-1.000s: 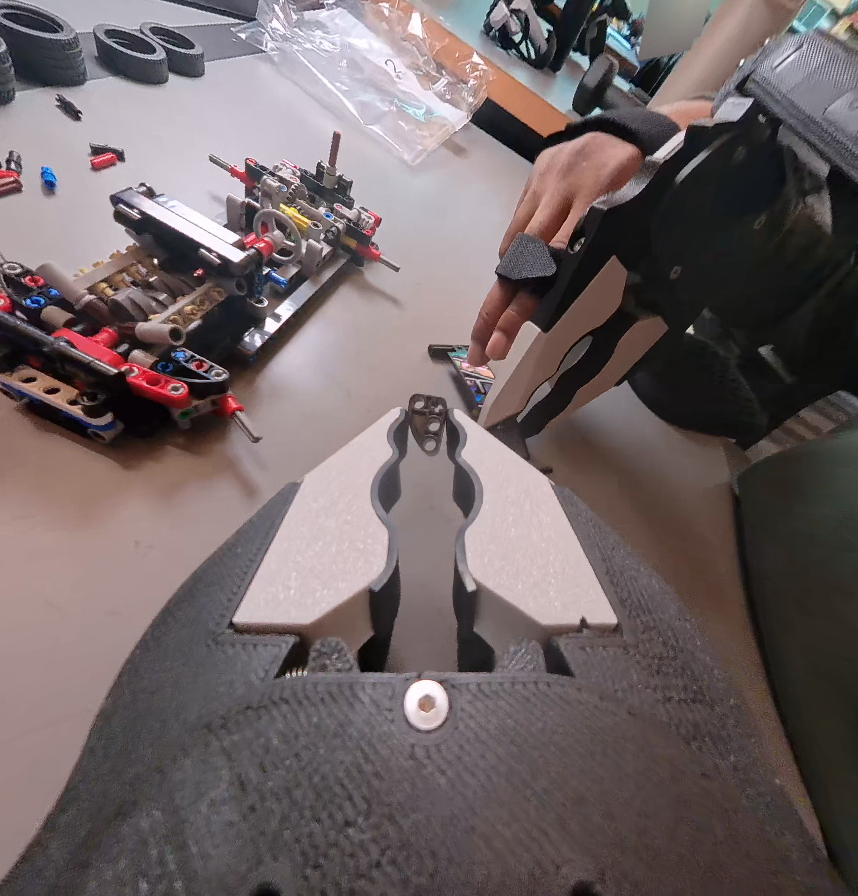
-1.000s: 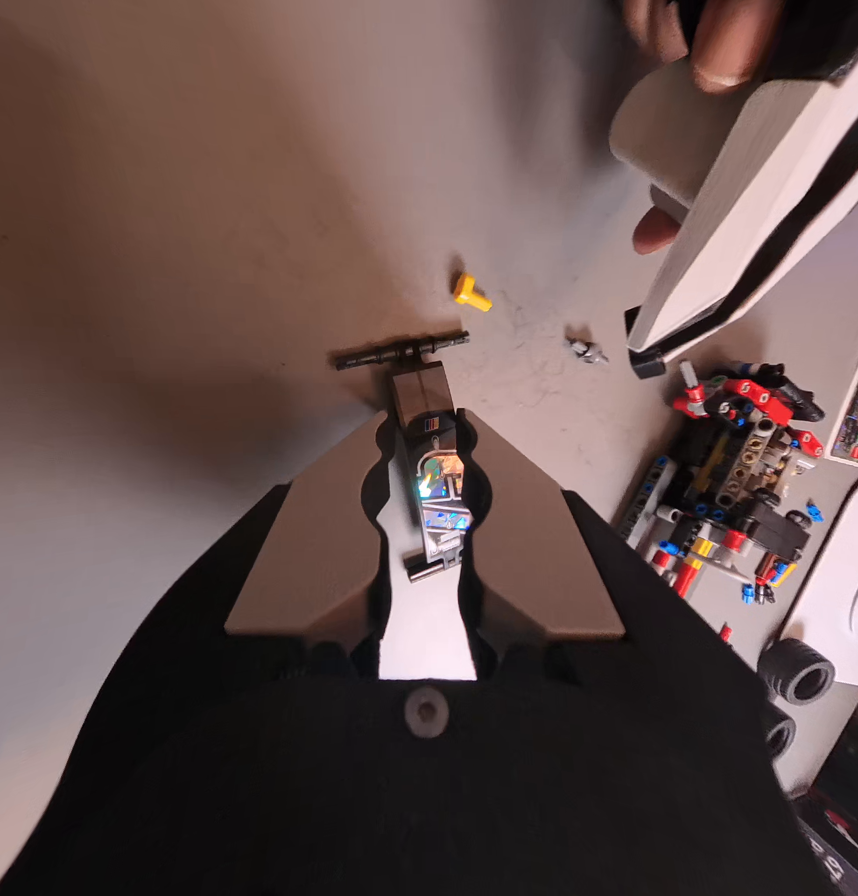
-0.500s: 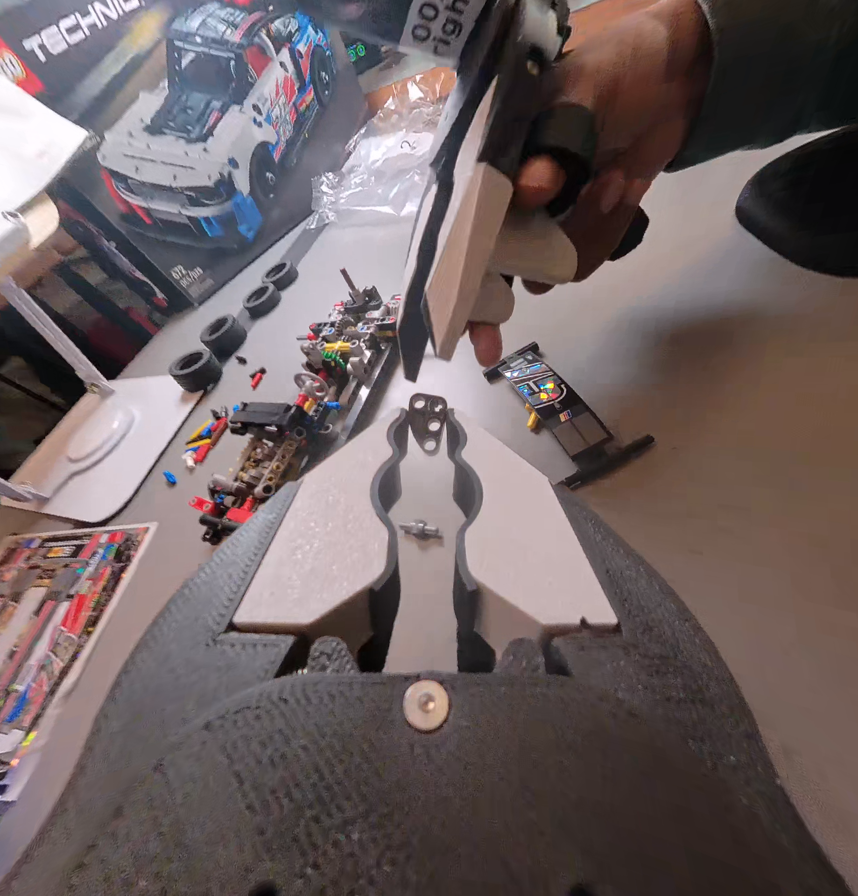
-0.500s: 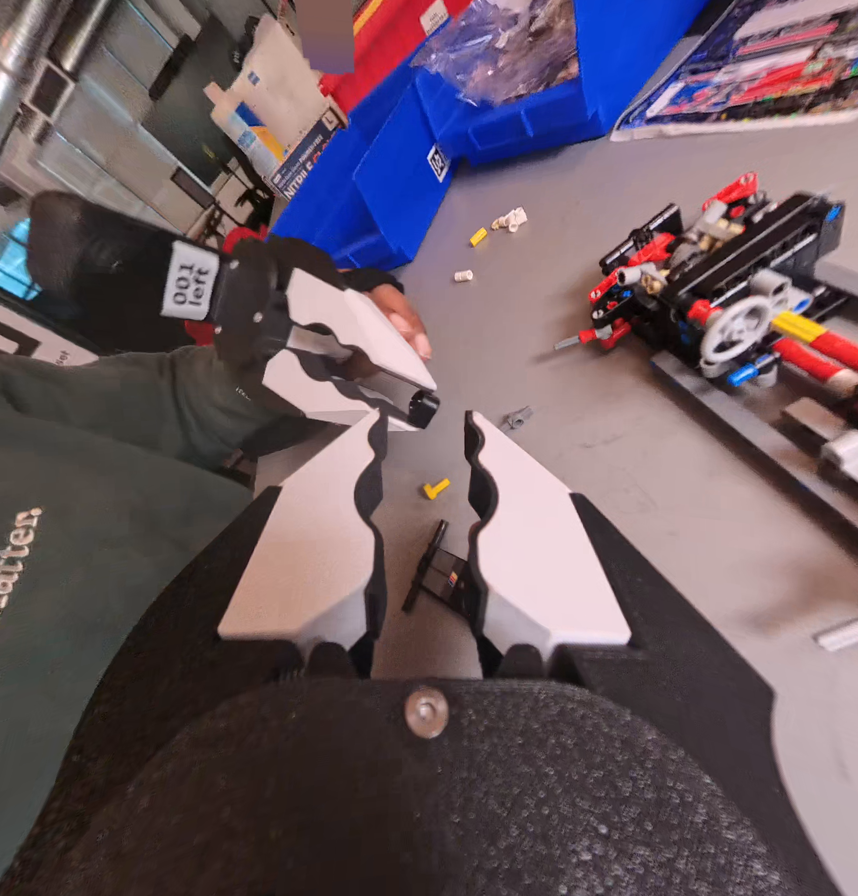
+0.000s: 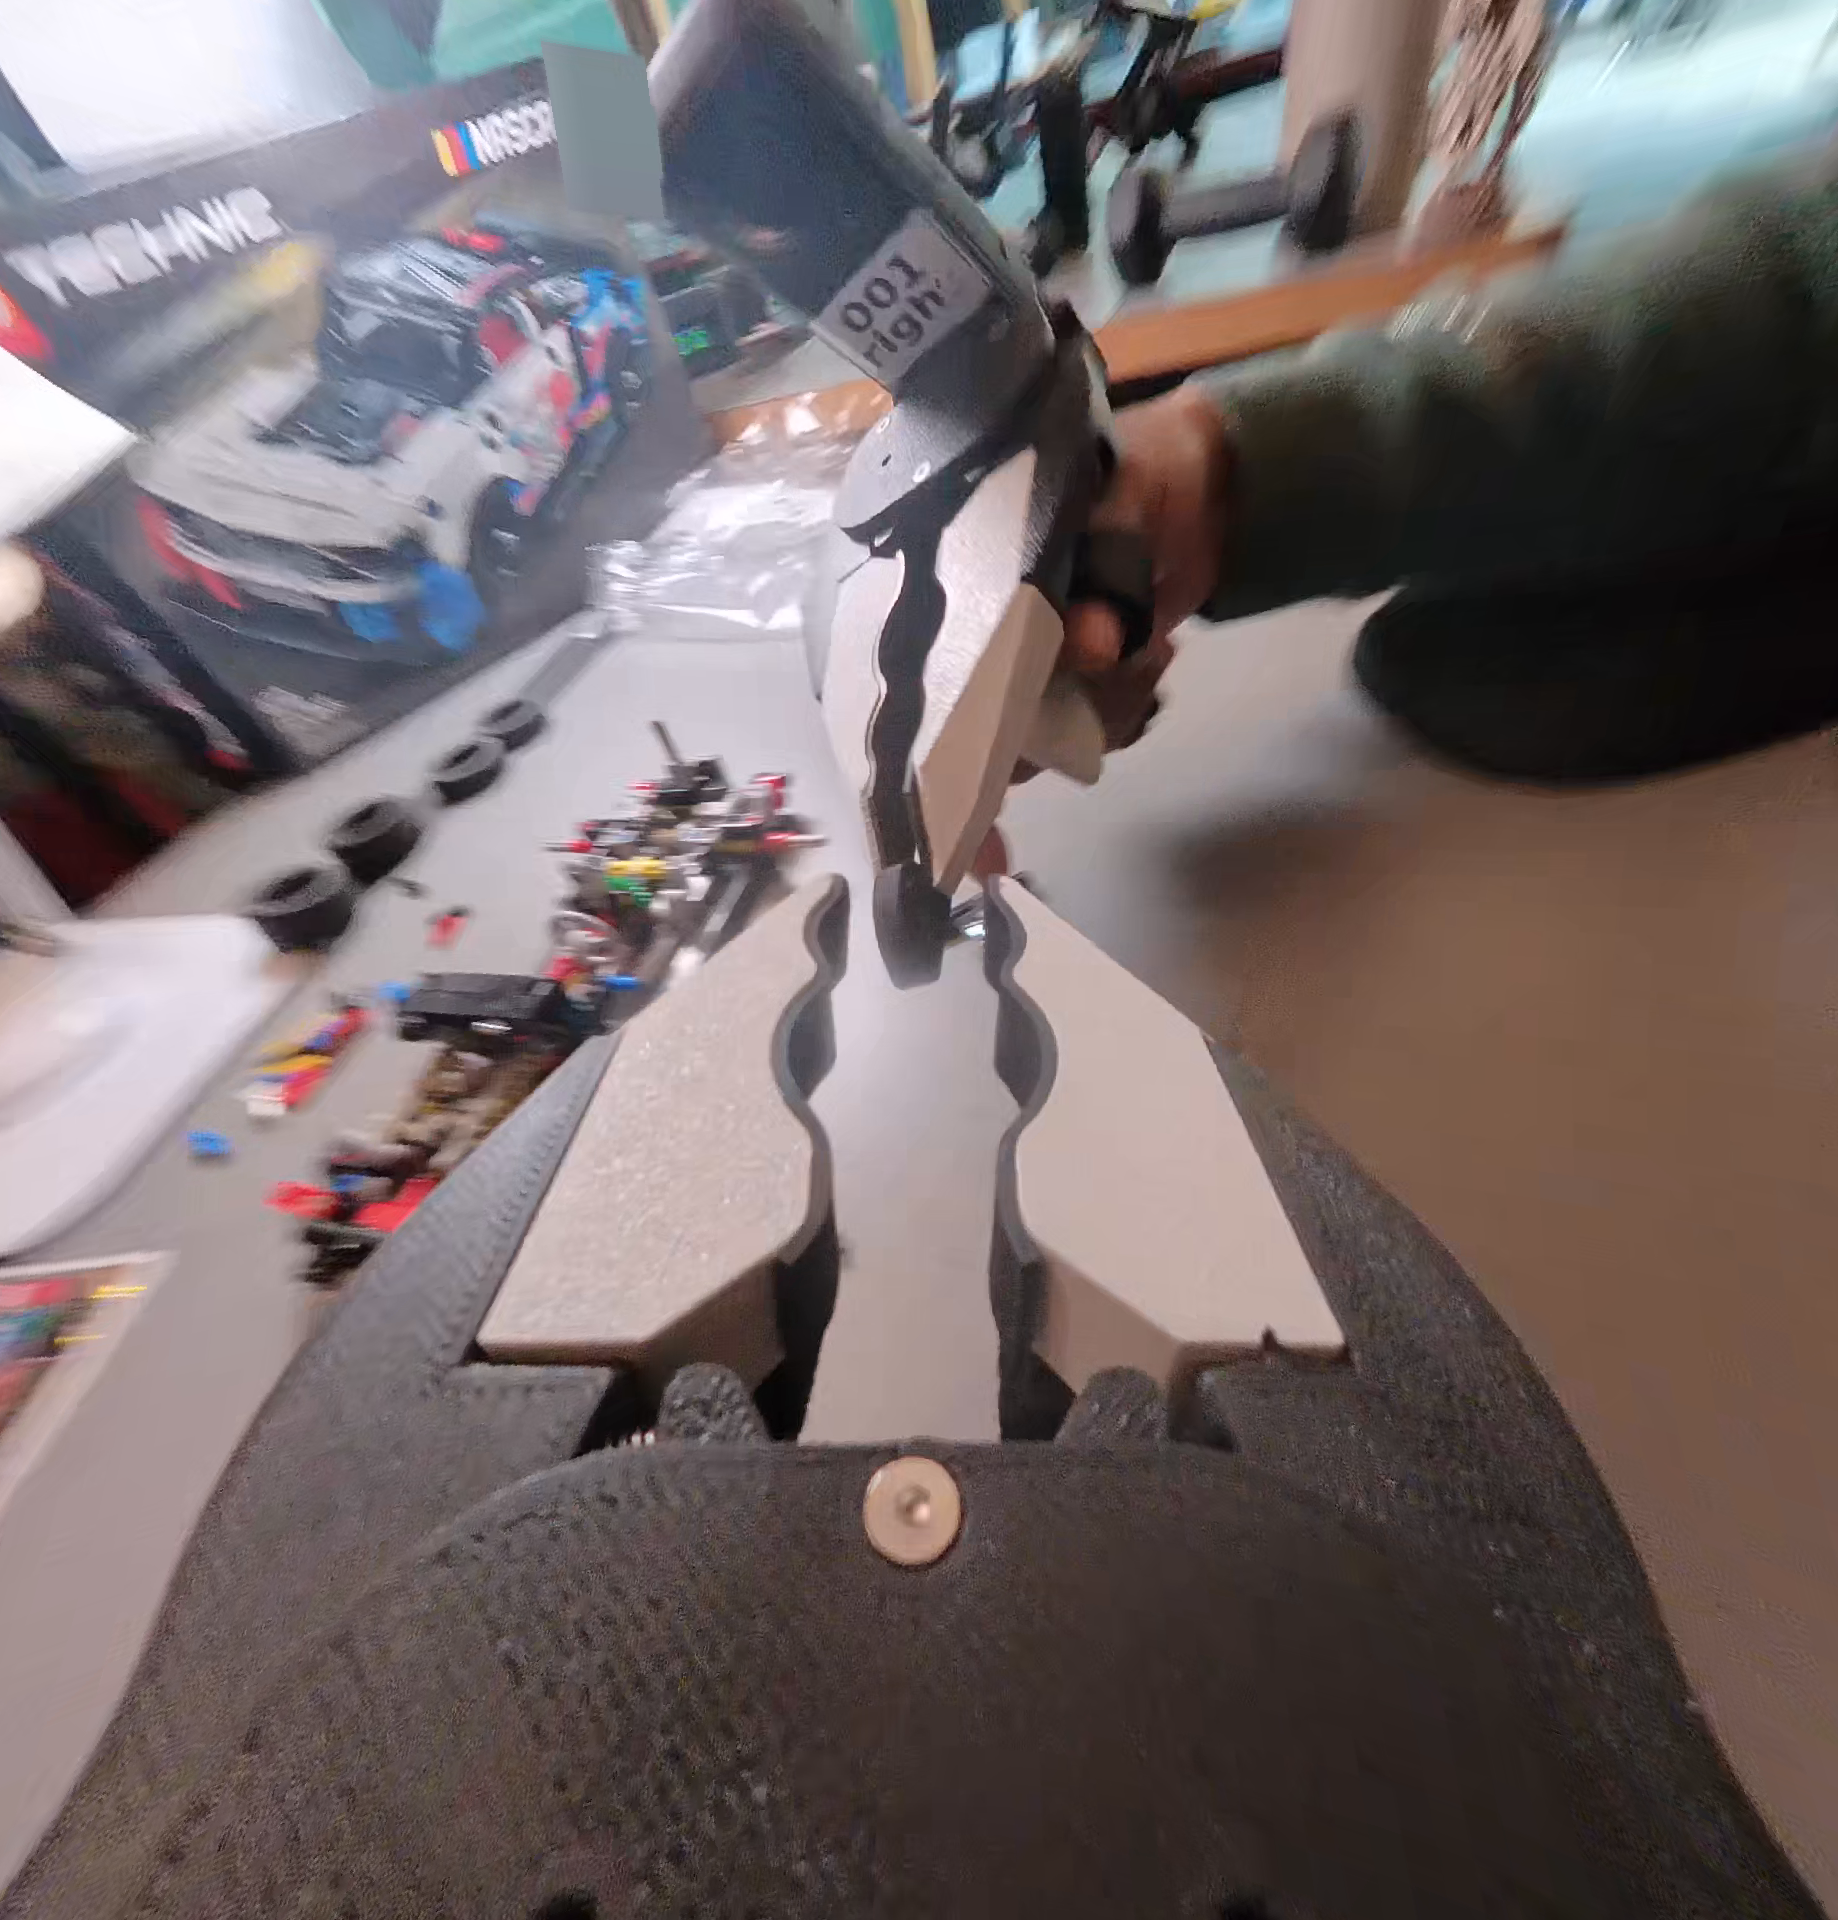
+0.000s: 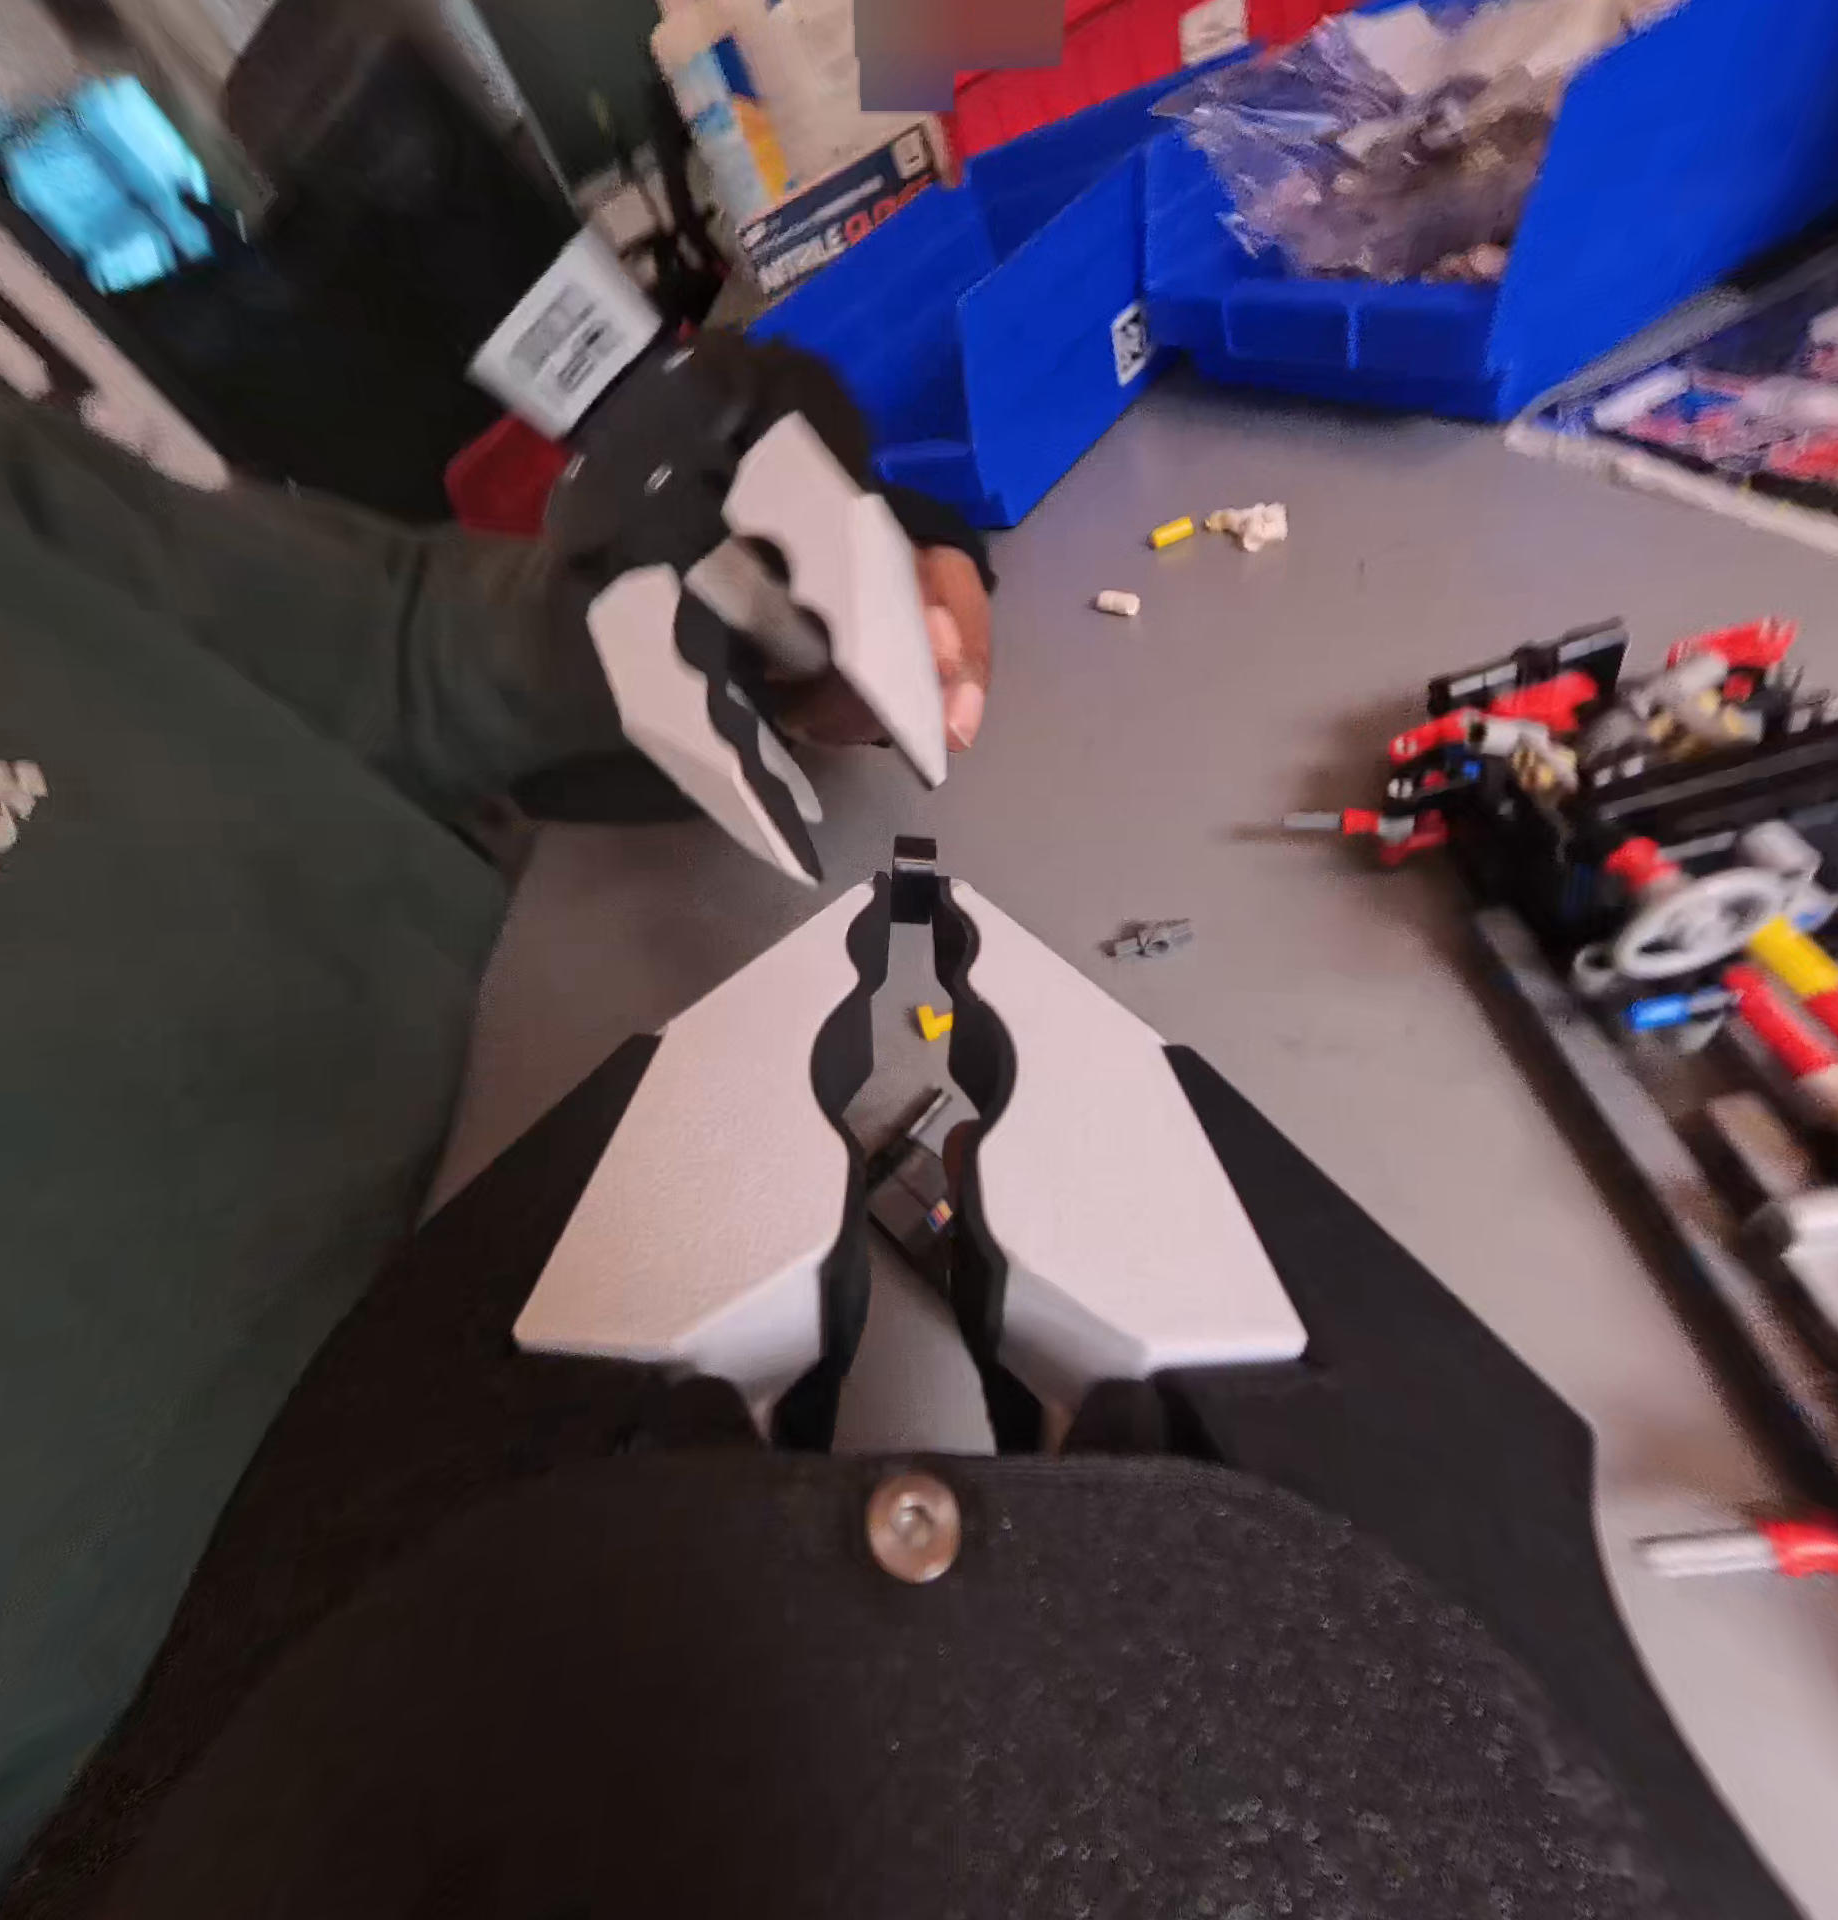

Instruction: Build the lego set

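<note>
Motion blur smears the left wrist view: the lego box (image 5: 395, 416) and the half-built chassis (image 5: 624, 914) lose their detail, and the booklet (image 5: 21, 1351) is cut by the left edge. In the right wrist view the right gripper (image 6: 915, 883) hides most of a stickered black panel (image 6: 920, 1195) between its jaws; the chassis runs off the right edge, and the bagged contents of a blue bin (image 6: 1621, 208) cannot be told

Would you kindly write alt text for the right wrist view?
The right claw pinches a small black piece at its tips above a grey table; the left claw, open, faces it, with a part-built model at right.
</note>
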{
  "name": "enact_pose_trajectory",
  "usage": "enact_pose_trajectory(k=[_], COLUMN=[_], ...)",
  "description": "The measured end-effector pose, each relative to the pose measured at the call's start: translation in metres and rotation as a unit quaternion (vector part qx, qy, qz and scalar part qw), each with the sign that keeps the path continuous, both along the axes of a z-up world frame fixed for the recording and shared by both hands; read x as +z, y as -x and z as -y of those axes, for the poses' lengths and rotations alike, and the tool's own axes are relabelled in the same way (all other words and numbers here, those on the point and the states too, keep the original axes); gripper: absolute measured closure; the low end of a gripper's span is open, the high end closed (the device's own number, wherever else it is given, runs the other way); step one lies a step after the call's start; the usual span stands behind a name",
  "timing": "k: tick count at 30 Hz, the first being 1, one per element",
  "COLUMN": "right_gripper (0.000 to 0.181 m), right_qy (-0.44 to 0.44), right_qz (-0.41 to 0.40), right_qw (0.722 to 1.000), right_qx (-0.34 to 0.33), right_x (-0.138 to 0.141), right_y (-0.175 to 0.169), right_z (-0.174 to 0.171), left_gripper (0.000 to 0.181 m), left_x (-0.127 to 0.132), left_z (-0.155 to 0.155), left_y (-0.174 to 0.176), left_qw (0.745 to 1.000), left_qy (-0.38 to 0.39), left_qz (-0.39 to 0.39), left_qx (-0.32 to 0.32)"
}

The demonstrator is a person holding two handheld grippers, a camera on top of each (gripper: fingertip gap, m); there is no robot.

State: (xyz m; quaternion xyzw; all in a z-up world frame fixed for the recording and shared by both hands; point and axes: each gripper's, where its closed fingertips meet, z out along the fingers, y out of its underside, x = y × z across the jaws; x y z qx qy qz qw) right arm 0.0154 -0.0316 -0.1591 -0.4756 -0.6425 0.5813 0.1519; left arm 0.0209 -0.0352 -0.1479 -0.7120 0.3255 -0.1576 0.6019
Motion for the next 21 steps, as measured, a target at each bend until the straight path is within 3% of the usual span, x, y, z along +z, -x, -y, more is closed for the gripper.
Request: enact_pose_trajectory(k=[1, 3, 6, 12, 17, 21], right_gripper=[0.177, 0.177, 0.177, 0.177, 0.176, 0.171], right_qy=[-0.047, -0.105, -0.142, -0.152, -0.150, -0.197], right_qz=[-0.030, -0.065, -0.093, -0.091, -0.086, -0.055], right_qw=[0.998, 0.991, 0.982, 0.980, 0.982, 0.976], right_qx=[0.023, 0.059, 0.084, 0.095, 0.071, 0.069], right_x=[0.002, 0.006, 0.012, 0.008, 0.009, -0.008], right_y=[-0.006, -0.015, -0.021, -0.022, -0.017, -0.018], right_z=[0.003, 0.013, 0.024, 0.029, 0.022, 0.016], left_gripper=[0.156, 0.160, 0.159, 0.170, 0.176, 0.176], left_x=[0.005, 0.006, -0.001, -0.015, -0.013, -0.027], left_z=[0.004, 0.010, 0.021, 0.026, 0.017, 0.012], left_y=[-0.001, 0.001, -0.006, -0.025, -0.018, -0.008], left_qw=[0.996, 0.977, 0.954, 0.974, 0.983, 0.985], left_qy=[0.041, 0.118, 0.177, 0.154, 0.133, 0.151], left_qz=[0.068, 0.163, 0.204, 0.110, 0.089, 0.050], left_qx=[-0.029, -0.074, -0.129, -0.128, -0.091, -0.060])
